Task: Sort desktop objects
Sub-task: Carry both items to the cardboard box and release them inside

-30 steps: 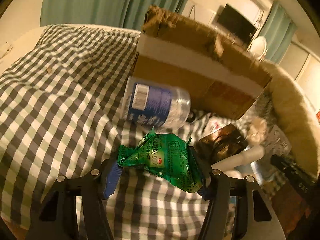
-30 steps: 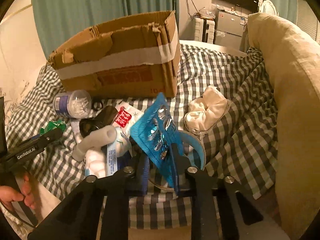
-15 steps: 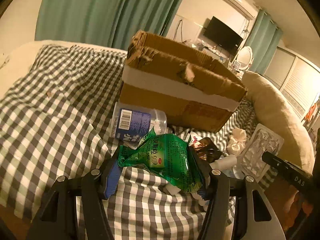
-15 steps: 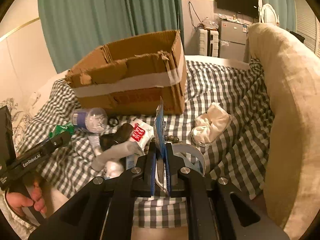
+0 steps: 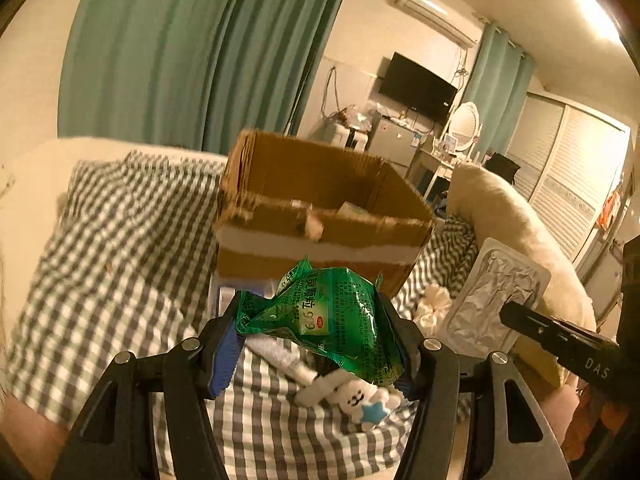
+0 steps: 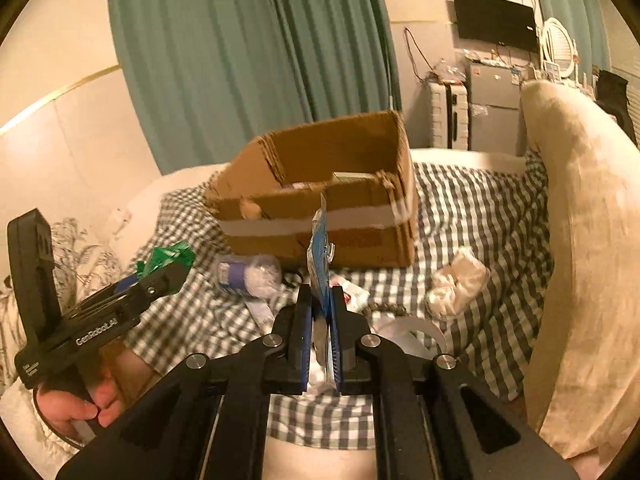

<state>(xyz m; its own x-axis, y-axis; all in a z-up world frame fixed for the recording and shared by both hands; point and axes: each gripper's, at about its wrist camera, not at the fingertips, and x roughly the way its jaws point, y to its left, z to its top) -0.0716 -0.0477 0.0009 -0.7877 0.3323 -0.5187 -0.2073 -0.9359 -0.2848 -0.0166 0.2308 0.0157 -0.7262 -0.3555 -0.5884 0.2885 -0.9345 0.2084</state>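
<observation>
My left gripper point(image 5: 316, 320) is shut on a crumpled green packet point(image 5: 328, 312), held in the air just before the open cardboard box point(image 5: 320, 208). My right gripper point(image 6: 321, 294) is shut on a blue blister pack point(image 6: 320, 256) that stands edge-on between the pads, in front of the same box point(image 6: 328, 192). In the left wrist view the pack's silver back point(image 5: 496, 300) shows at the right, beside the right gripper point(image 5: 516, 320). In the right wrist view the left gripper point(image 6: 168, 276) and its green packet point(image 6: 168, 258) sit at the left. A few items lie inside the box.
On the checked cloth point(image 6: 472, 216) lie a clear jar of cotton swabs point(image 6: 248, 276), a white bundle point(image 6: 456, 284), dark beads point(image 6: 384, 312), a tape roll point(image 6: 412, 332) and a white plush toy point(image 5: 352, 396). A beige cushion point(image 6: 580, 240) borders the right side. A hand point(image 6: 76, 408) grips the left tool.
Both grippers have risen with their loads, so the box's inside now shows. The right jaws closed tight on the blister pack, which turned from slanted to edge-on.
</observation>
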